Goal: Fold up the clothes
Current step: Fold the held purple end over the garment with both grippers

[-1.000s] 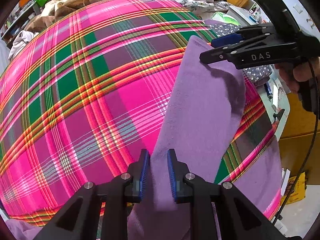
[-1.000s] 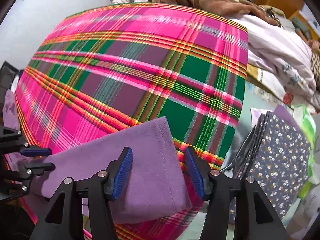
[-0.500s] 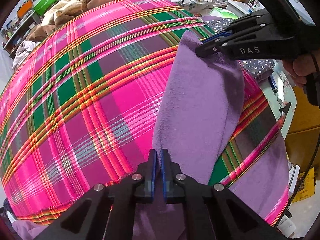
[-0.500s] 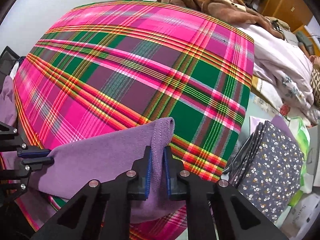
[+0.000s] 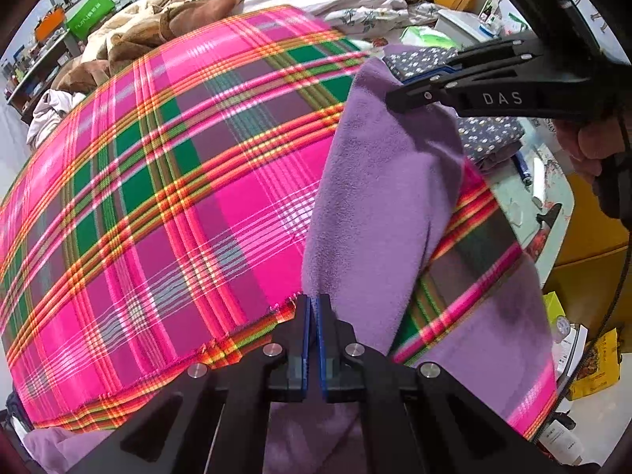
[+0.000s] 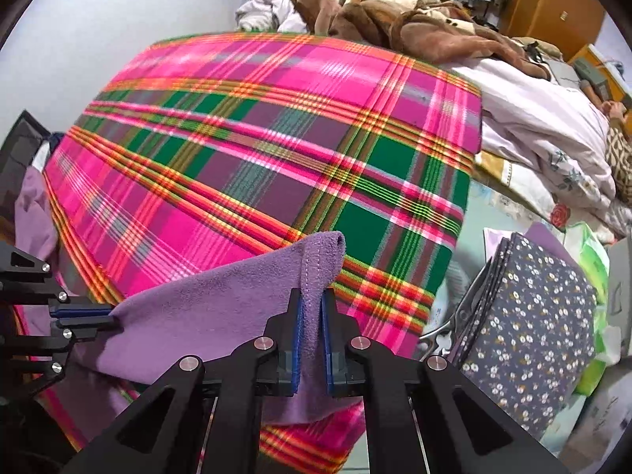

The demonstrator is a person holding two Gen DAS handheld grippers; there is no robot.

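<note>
Both tongs are clenched on a purple cloth: left tongs [image 5: 313,318] at its 6 o'clock end, right tongs [image 6: 312,316] at 1 o'clock, the purple cloth [image 5: 379,205] stretched over the plaid-covered surface [image 5: 177,197]. A shallow pinch could slip, dropping an edge.

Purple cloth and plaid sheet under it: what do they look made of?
Purple cloth: looks like soft fleece or microfibre, matte, with a fuzzy nap and a stitched hem near the right gripper. Plaid sheet: appears thin woven cotton or similar, smooth and flat, with a frayed edge by the left gripper. Fibre content cannot be told.
</note>
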